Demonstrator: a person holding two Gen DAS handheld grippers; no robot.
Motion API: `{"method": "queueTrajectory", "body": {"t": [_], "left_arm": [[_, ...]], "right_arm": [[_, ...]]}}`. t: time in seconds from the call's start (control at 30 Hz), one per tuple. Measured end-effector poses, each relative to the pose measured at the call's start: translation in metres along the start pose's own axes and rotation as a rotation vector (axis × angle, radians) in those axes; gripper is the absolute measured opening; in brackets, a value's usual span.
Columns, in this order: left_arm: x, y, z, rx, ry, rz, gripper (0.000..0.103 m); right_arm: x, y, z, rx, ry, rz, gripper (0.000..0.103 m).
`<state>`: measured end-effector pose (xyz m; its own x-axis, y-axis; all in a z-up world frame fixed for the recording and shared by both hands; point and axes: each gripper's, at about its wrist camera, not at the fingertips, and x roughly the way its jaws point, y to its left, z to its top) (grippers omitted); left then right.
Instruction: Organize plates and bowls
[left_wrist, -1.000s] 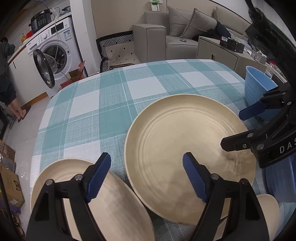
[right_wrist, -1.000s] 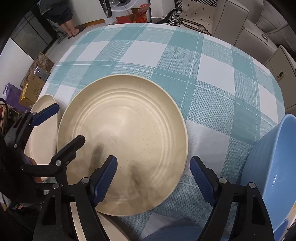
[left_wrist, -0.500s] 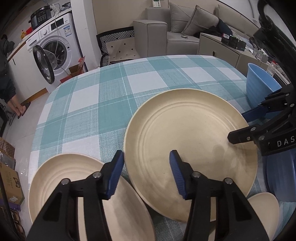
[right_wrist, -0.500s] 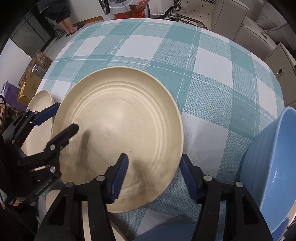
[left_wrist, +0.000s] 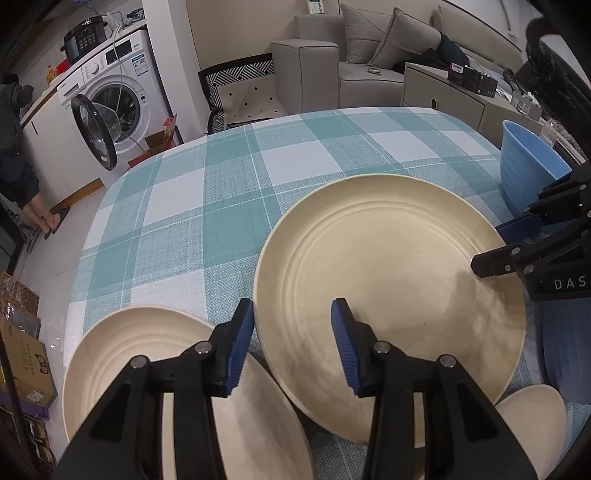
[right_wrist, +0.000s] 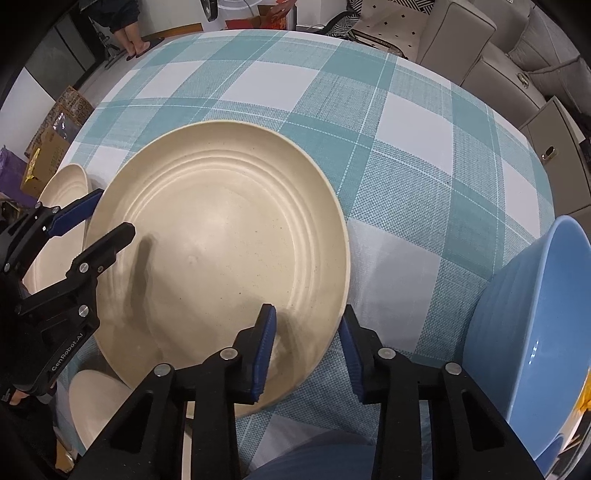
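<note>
Closest to me, my left hand-held gripper (left_wrist: 291, 332) straddles the near-left rim of the large cream plate (left_wrist: 388, 295): one blue pad sits over the plate's inside, the other just outside the rim, with a clear gap between them, so the jaws are partly open and not clamping. My right hand-held gripper (right_wrist: 306, 339) does the same on the opposite side, its pads either side of the rim, narrowed but with a gap; I cannot tell whether either pad touches the plate.

The large plate lies flat on the desk (left_wrist: 229, 173), which is covered by a teal-and-white checked cloth. Just to its left, under my left gripper, lies a second cream plate (left_wrist: 110, 354), near the desk's edge. A smaller cream dish (left_wrist: 532, 417) peeks out at the near right, its edge tucked below the large plate.

Further right stands a blue bowl (right_wrist: 535, 332), upright, apart from the plate.

Beyond the desk I see a washing machine (left_wrist: 114, 92) with its door open and a grey sofa (left_wrist: 351, 55).
</note>
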<state>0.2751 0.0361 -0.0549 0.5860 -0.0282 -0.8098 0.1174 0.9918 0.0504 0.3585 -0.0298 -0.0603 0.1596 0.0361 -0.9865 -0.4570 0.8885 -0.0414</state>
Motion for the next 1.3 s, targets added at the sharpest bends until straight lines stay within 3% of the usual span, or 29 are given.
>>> {"method": "queueTrajectory", "body": {"t": [0.53, 0.83, 1.3], "left_arm": [[0.005, -0.005, 0.001, 0.02, 0.044, -0.018, 0.044], [0.003, -0.002, 0.001, -0.013, 0.034, -0.012, 0.035], [-0.019, -0.002, 0.006, -0.036, -0.029, 0.002, 0.034]], "right_arm": [[0.004, 0.002, -0.005, -0.003, -0.006, -0.025, 0.032], [0.001, -0.002, -0.009, 0.004, -0.041, -0.035, 0.028], [-0.031, -0.007, -0.02, 0.016, -0.134, -0.047, 0.022]]}}
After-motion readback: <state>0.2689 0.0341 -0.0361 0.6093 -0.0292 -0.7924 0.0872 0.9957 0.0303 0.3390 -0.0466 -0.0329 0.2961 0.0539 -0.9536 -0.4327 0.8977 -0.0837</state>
